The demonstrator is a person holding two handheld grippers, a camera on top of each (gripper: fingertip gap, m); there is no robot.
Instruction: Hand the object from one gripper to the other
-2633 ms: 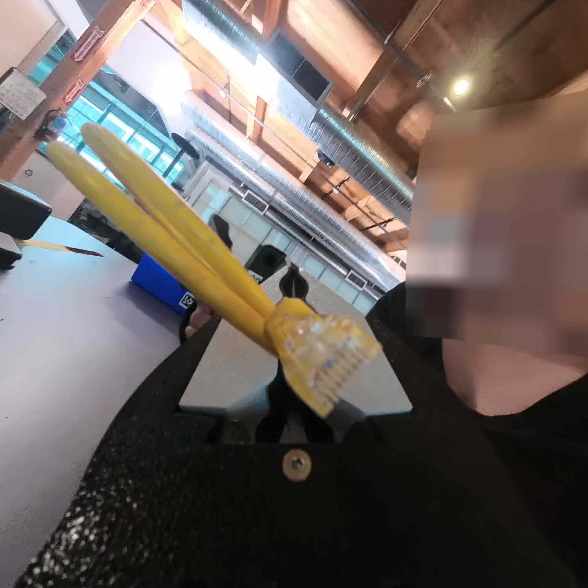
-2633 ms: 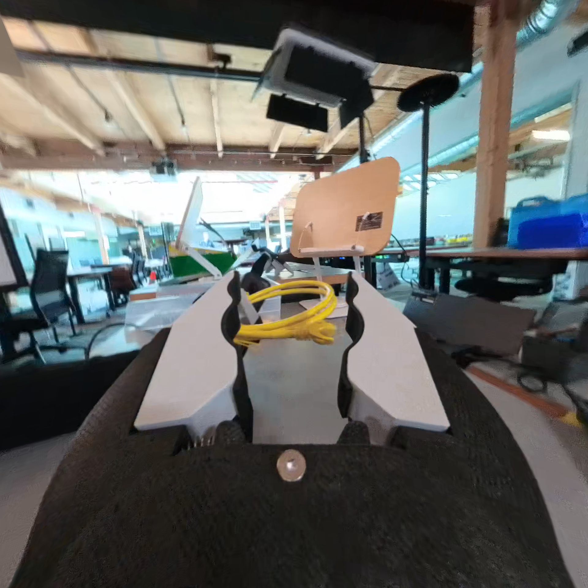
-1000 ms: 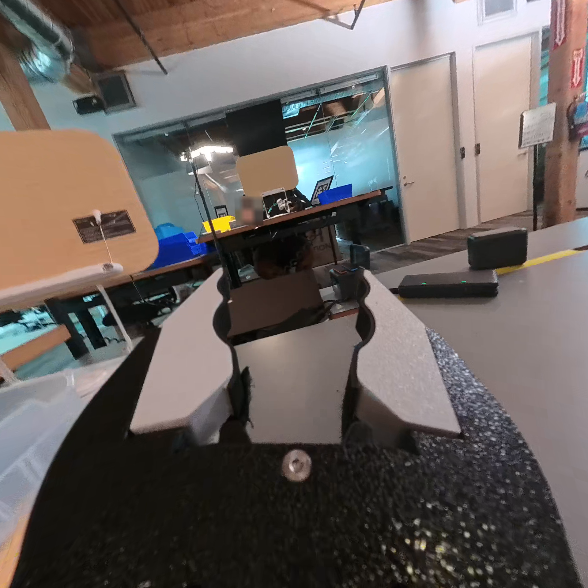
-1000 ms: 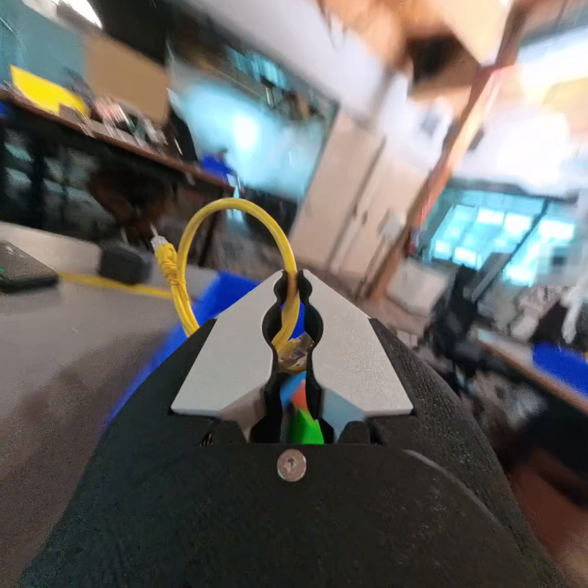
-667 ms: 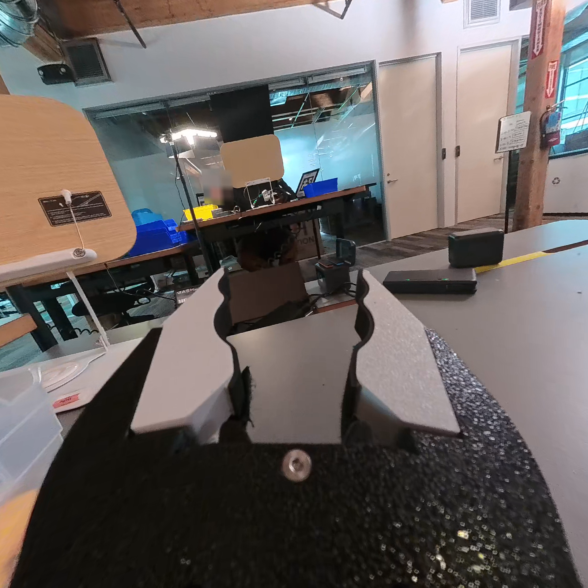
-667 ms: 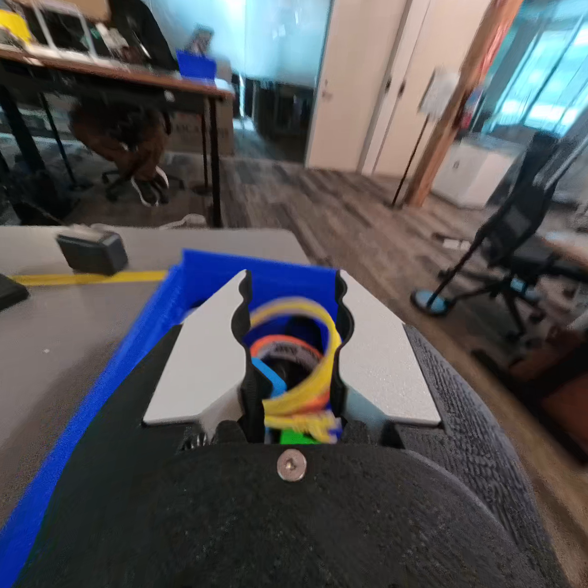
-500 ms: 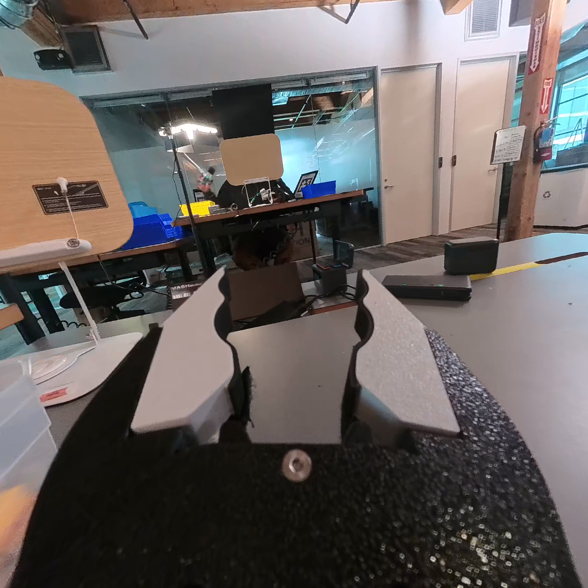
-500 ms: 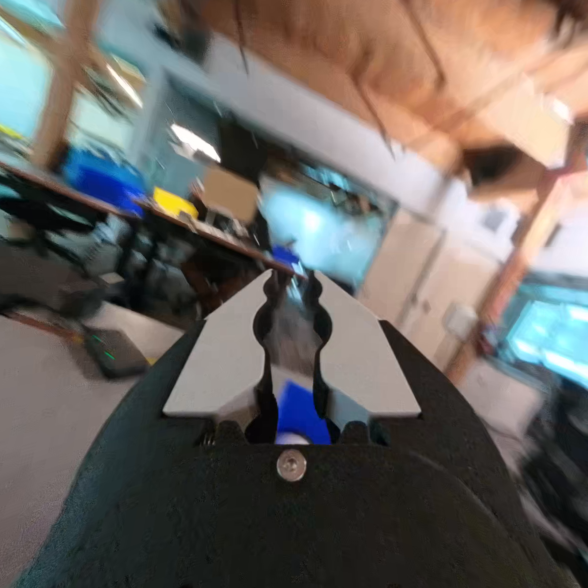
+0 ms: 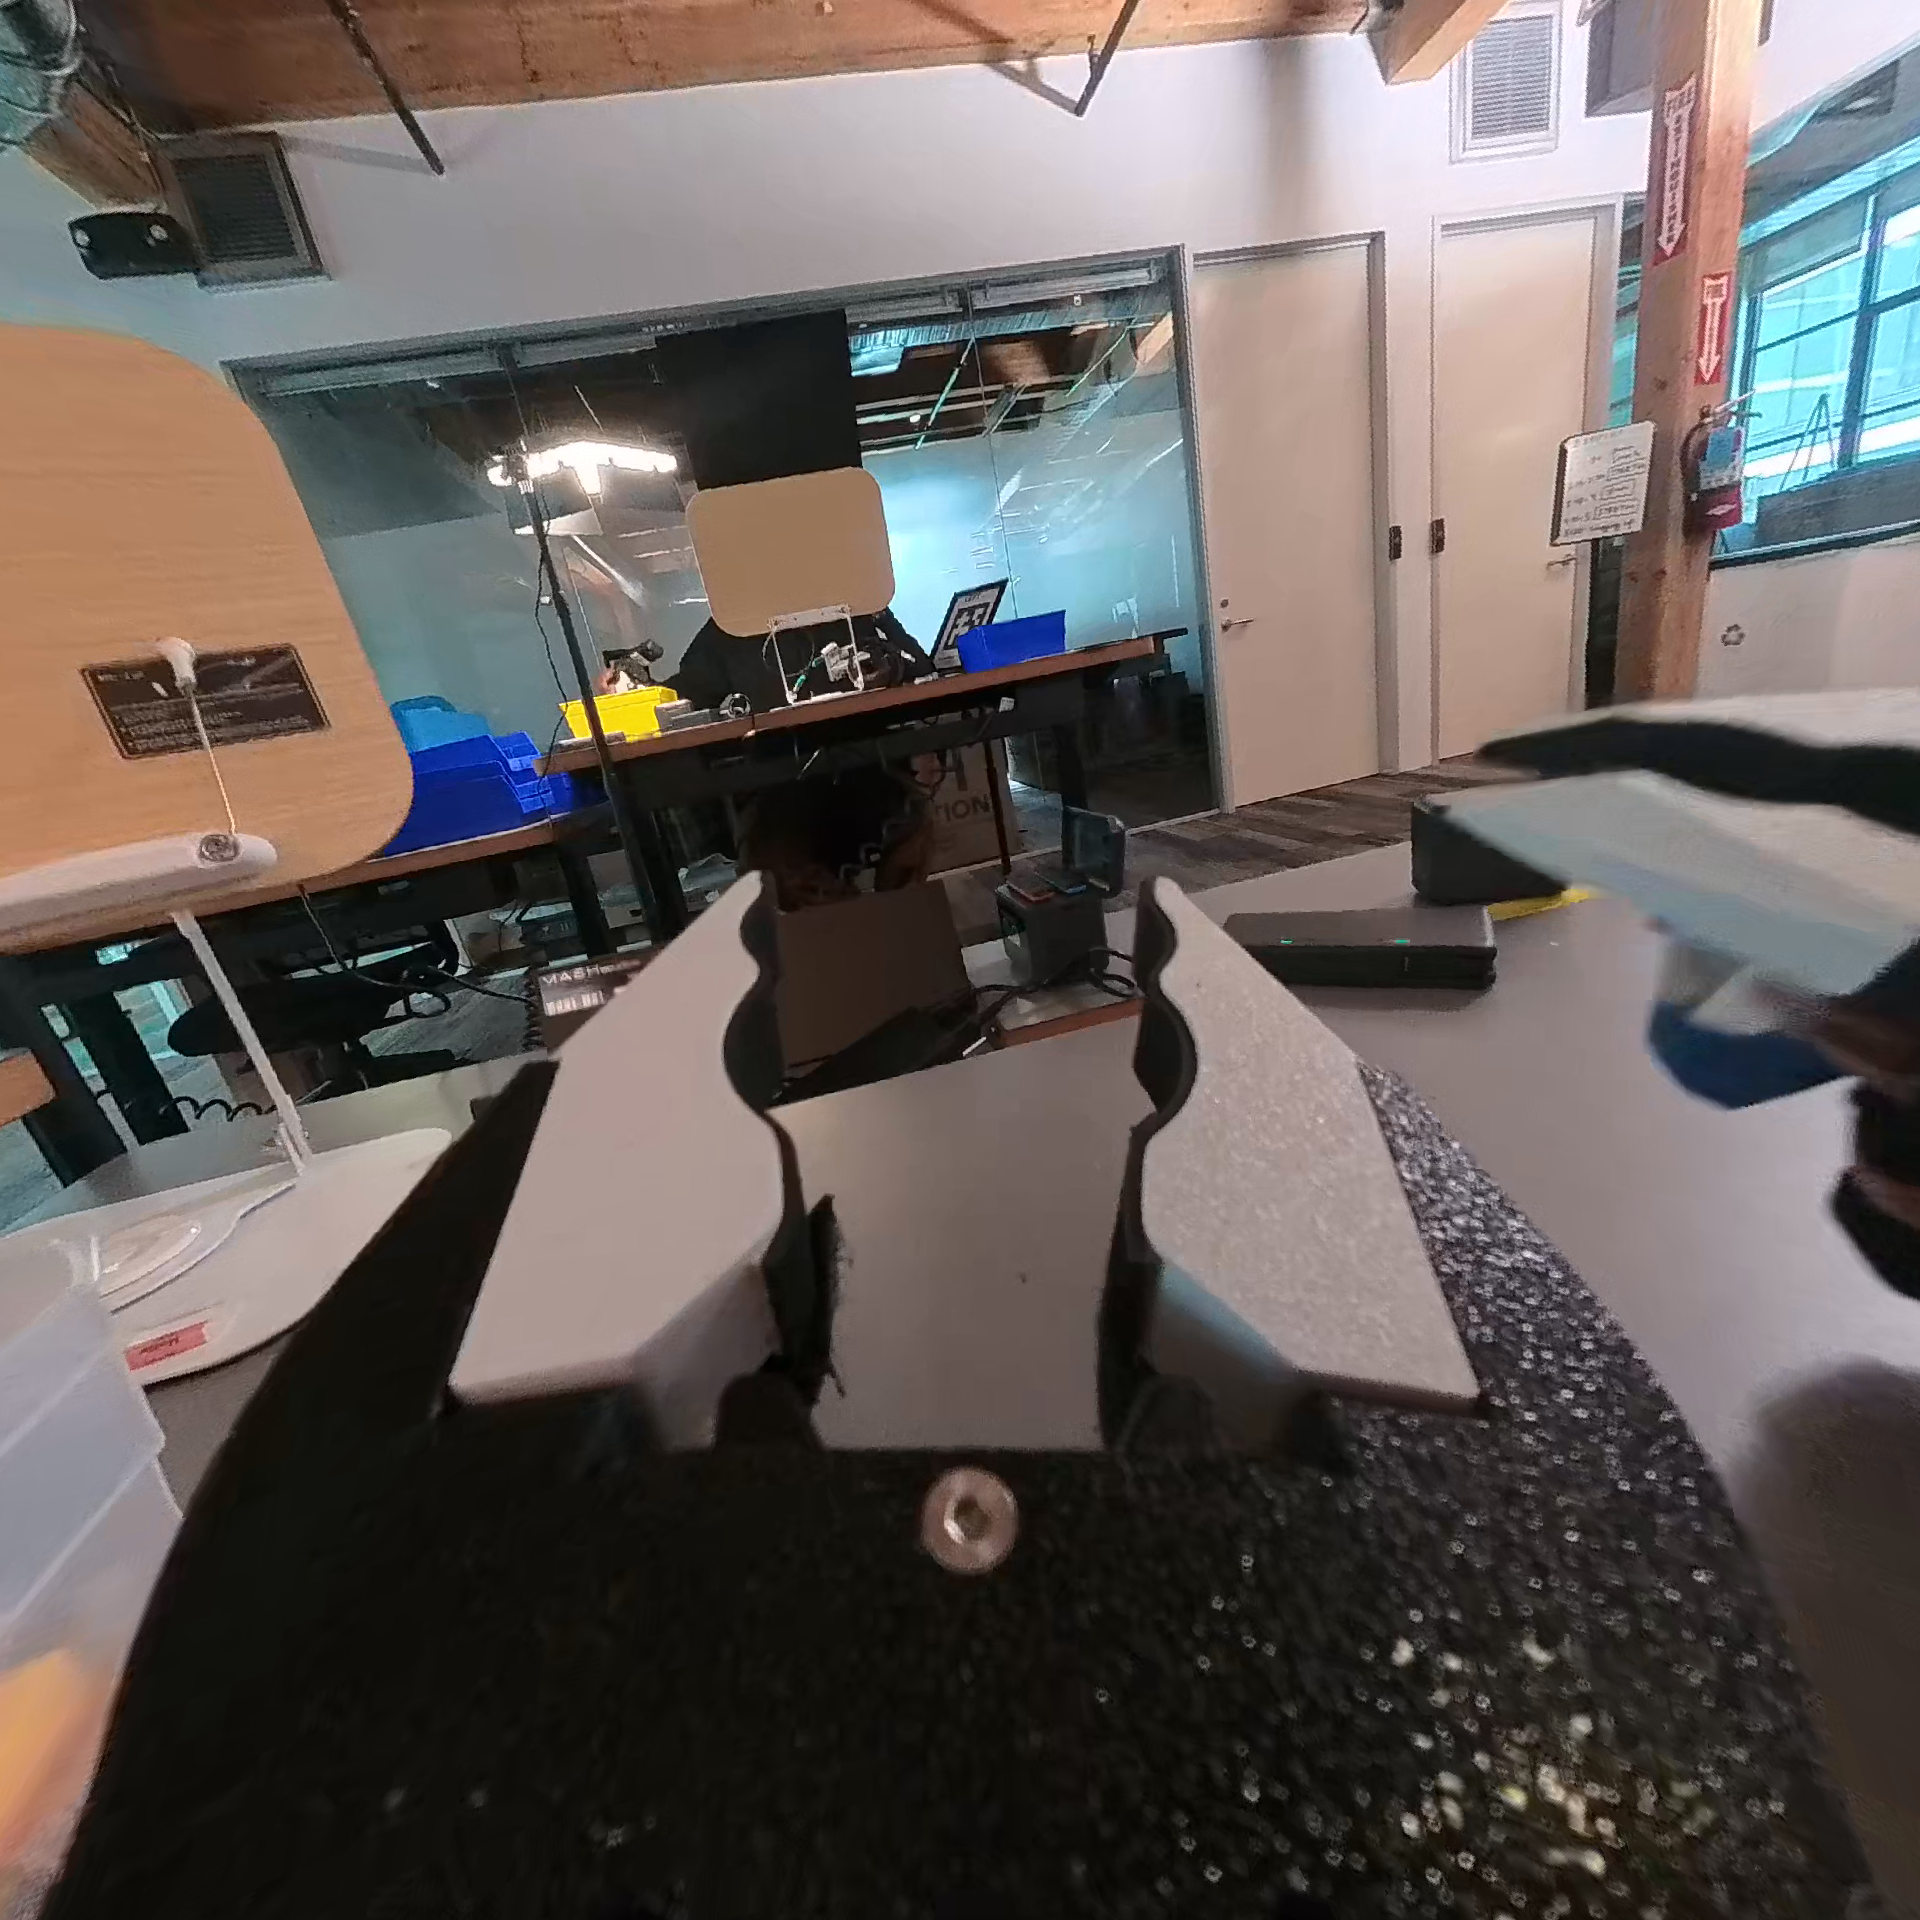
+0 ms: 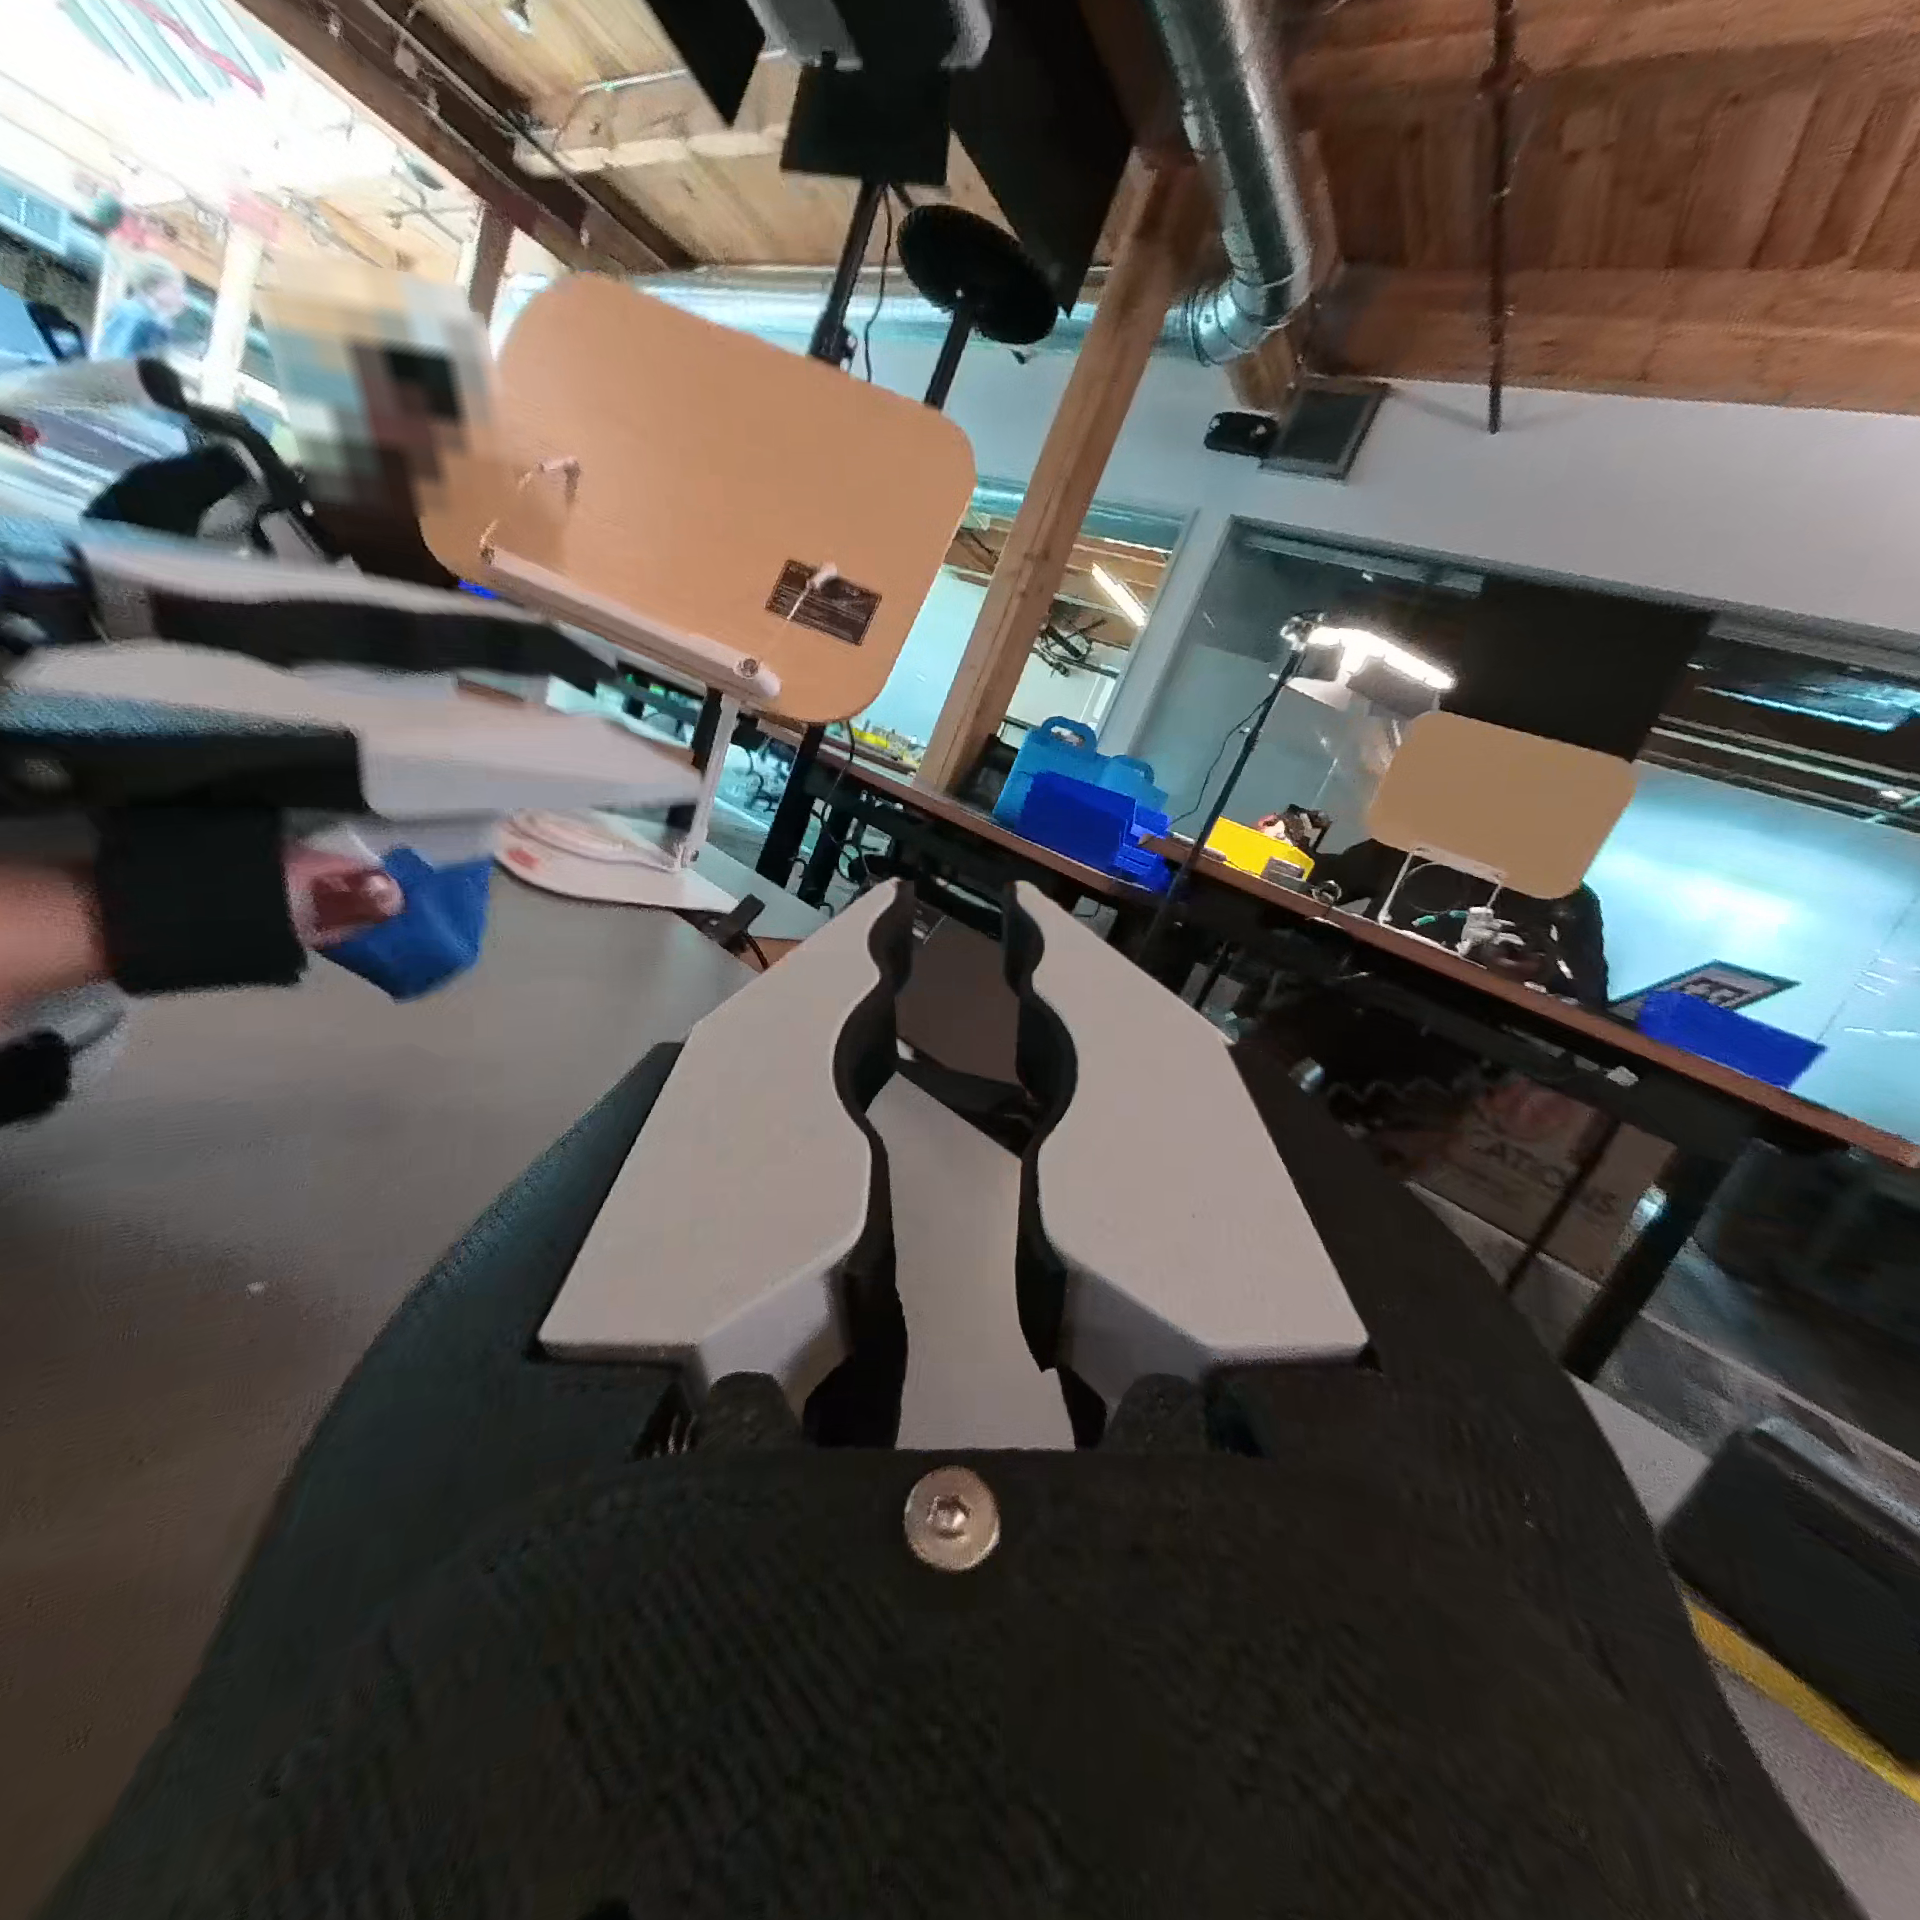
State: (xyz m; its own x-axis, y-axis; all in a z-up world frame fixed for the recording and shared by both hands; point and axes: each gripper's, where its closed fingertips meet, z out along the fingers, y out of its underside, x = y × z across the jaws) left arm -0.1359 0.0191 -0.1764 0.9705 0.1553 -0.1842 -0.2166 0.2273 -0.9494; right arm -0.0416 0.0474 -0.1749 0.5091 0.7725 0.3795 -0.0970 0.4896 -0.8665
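My left gripper [image 9: 956,904] is open and empty, its jaws wide apart above the grey table [image 9: 1558,1122]. My right gripper [image 10: 961,899] is open with a narrow gap and holds nothing. The right gripper's fingers [image 9: 1683,873] show blurred at the right edge of the left wrist view, with a gloved hand beneath. The left gripper's fingers [image 10: 499,748] show blurred at the left of the right wrist view, above the table. The two grippers are side by side and apart. No object to hand over is in either view.
A black power bank [image 9: 1361,945] and a black box [image 9: 1475,862] lie at the table's far side. A wooden board on a white stand [image 9: 156,623] is at the left, a clear plastic bin [image 9: 52,1455] nearer. A yellow tape line [image 10: 1787,1704] crosses the table.
One second ago my right gripper was shut on a yellow cable; now it is open and the cable is out of view. The right gripper swung left and entered the left wrist view.
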